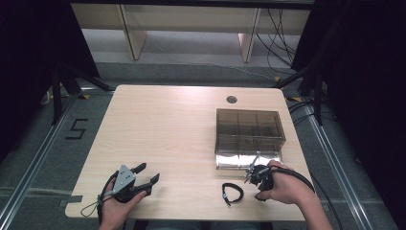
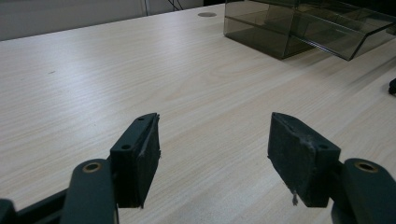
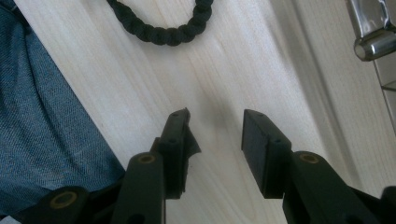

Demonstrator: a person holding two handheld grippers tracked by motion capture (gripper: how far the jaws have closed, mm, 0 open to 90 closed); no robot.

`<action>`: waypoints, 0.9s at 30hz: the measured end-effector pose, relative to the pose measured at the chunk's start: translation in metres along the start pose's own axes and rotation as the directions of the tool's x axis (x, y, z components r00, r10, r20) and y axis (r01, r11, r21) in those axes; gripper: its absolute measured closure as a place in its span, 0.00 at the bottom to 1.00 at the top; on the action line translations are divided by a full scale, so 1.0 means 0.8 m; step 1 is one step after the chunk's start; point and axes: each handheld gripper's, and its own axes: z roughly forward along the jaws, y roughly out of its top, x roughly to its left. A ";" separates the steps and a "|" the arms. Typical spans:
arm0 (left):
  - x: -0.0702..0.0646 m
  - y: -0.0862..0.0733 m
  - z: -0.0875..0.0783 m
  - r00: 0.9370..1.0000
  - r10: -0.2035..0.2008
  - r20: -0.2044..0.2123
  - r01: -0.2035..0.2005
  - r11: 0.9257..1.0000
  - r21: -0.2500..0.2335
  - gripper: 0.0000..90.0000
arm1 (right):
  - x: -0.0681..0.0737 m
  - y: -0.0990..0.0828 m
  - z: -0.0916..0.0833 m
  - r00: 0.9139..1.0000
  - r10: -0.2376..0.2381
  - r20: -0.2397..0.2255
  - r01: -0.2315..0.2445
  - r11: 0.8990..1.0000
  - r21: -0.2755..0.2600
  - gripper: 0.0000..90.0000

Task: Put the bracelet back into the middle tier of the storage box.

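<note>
One black braided loop (image 1: 232, 192), cut off at the top of the right gripper view, lies flat at the desk's (image 1: 167, 129) five o'clock, between the two gaping, empty hand-held grippers, left (image 1: 146, 175) at seven o'clock, right (image 3: 215, 133) beside the smoky compartment box (image 1: 249, 132).

Braided loop (image 1: 232, 192) before compartment box (image 1: 249, 131), right side of table (image 1: 163, 129).
</note>
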 end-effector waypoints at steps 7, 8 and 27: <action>0.000 0.000 0.000 1.000 -0.003 0.000 0.003 1.000 0.000 0.38 | -0.001 0.008 0.001 1.000 -0.020 0.019 0.020 1.000 0.011 0.69; -0.001 0.000 0.000 1.000 -0.008 0.000 0.008 1.000 -0.001 0.38 | -0.002 0.011 0.002 1.000 -0.025 0.012 0.025 1.000 -0.001 0.69; -0.001 0.000 0.000 1.000 -0.007 0.001 0.007 1.000 -0.002 0.38 | -0.001 0.044 -0.002 0.998 -0.060 0.002 0.060 0.998 0.007 0.69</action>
